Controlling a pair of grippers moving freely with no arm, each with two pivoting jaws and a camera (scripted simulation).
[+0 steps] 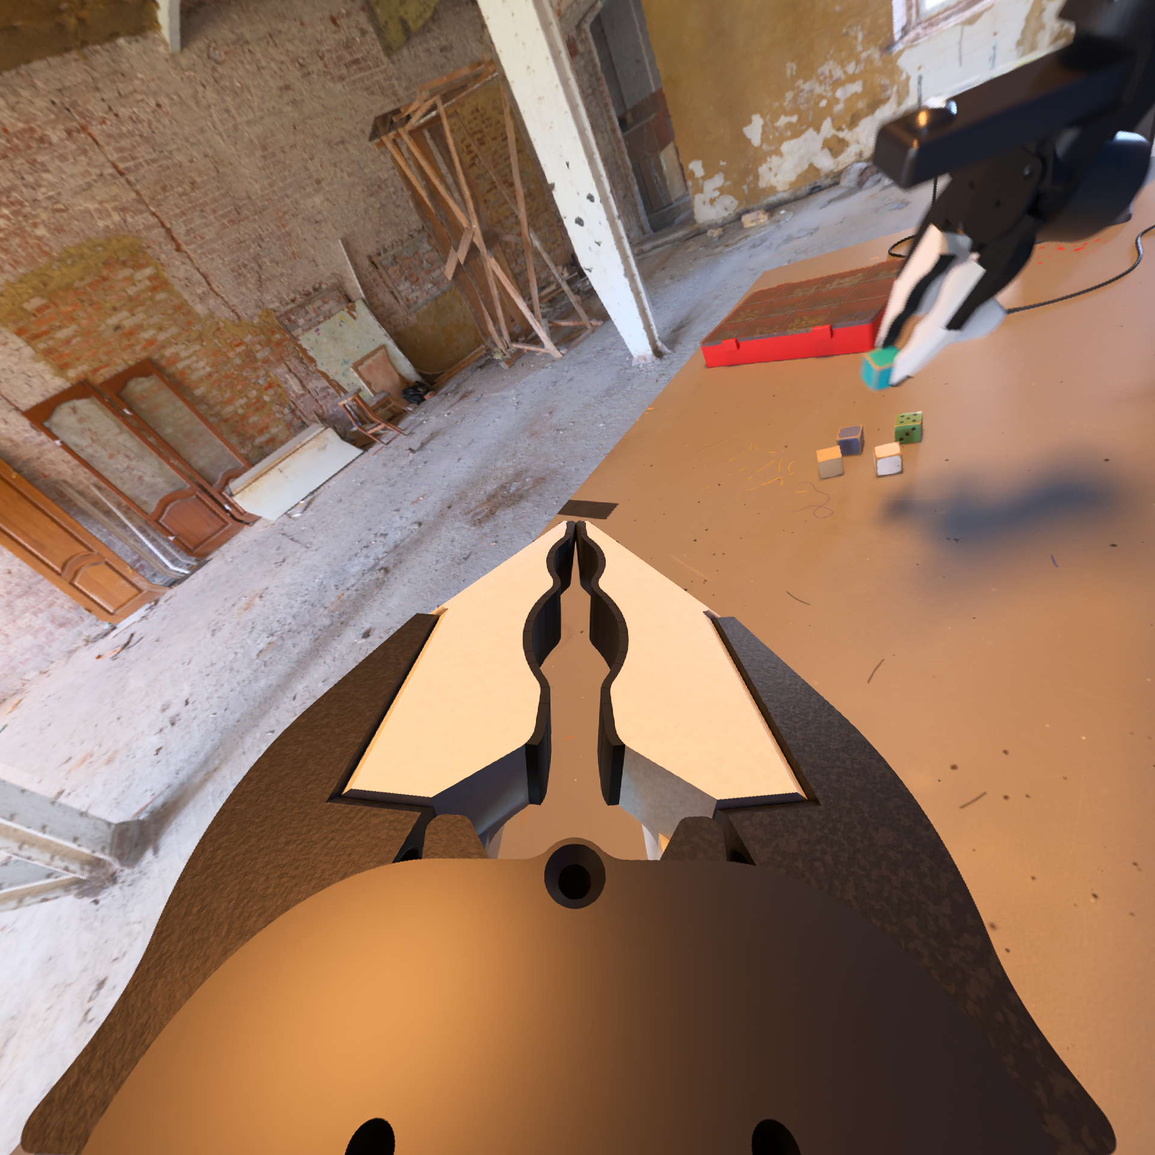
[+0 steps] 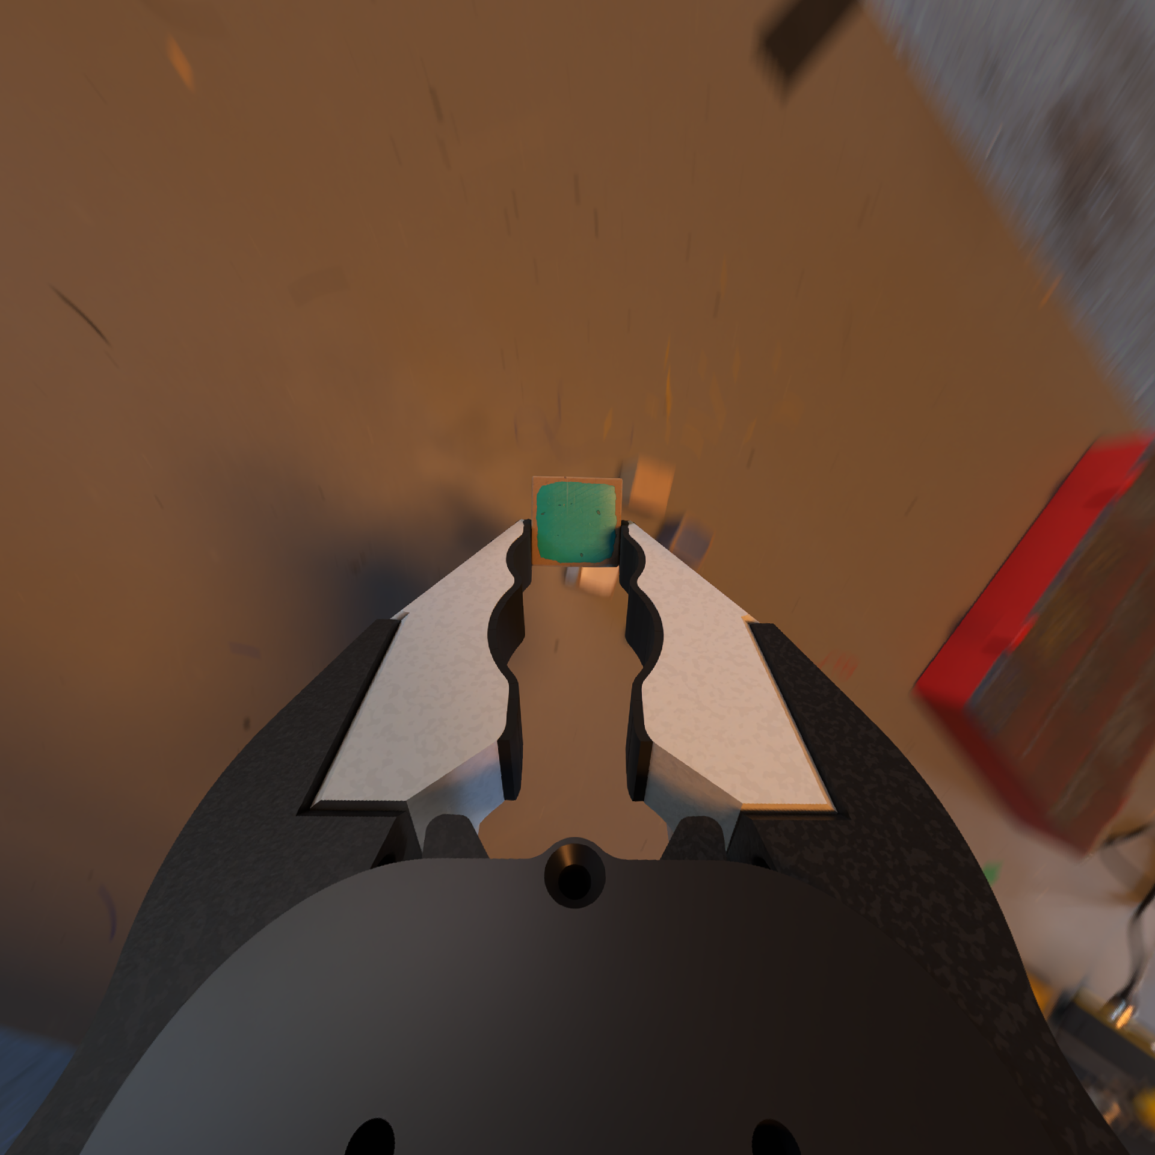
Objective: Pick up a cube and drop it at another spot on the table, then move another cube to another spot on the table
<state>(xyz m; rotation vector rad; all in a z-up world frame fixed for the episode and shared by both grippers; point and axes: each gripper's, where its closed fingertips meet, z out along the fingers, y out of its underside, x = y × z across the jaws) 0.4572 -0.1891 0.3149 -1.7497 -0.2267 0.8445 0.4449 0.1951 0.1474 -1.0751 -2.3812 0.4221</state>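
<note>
Holding teal cube | right gripper | red case closed

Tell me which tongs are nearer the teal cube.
Right. The right tongs are shut on the teal cube, holding it above the table. The left tongs sit shut and empty, far off near the table edge.

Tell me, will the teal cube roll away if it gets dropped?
Probably not: the teal cube has flat faces, so it should tumble briefly, then sit. It looks stiff, keeping its square shape between the right gripper's jaws.
</note>
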